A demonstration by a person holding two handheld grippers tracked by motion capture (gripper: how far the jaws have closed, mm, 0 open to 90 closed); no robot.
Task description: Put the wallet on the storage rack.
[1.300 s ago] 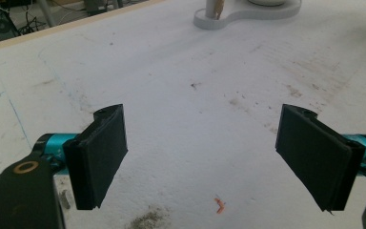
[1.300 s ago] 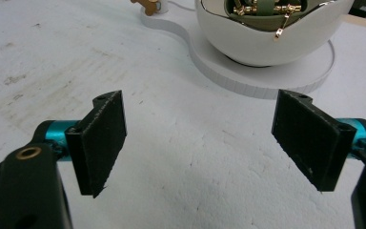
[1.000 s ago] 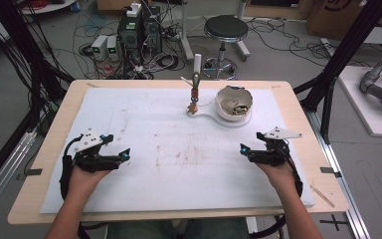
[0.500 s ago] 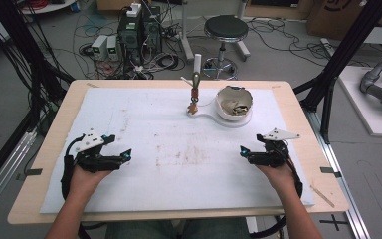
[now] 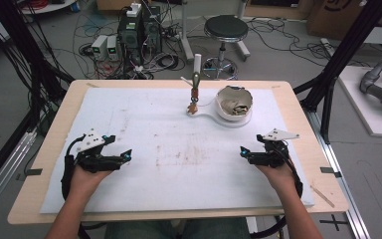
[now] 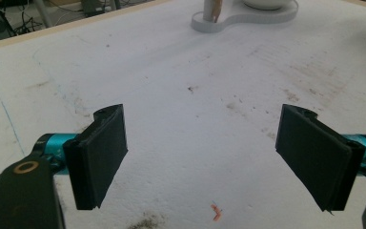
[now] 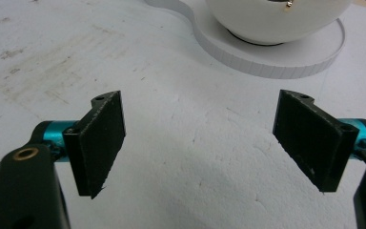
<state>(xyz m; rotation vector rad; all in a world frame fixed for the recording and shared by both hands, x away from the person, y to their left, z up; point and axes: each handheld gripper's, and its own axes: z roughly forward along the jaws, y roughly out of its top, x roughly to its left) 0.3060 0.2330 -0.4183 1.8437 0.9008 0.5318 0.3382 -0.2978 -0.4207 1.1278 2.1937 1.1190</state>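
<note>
Jaws spread wide and empty on the left hand-held gripper (image 5: 125, 156) and the right hand-held gripper (image 5: 245, 152), both low over the desk (image 5: 298, 107), well apart from the white bowl (image 5: 234, 102) on its stand at the far side.

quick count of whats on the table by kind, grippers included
grippers: 2, the left gripper and the right gripper, both with fingers apart and holding nothing
white bowl: 1, with something crumpled inside
white stand base: 1, under the bowl
upright tool on the base: 1
white mat: 1
total: 6
</note>
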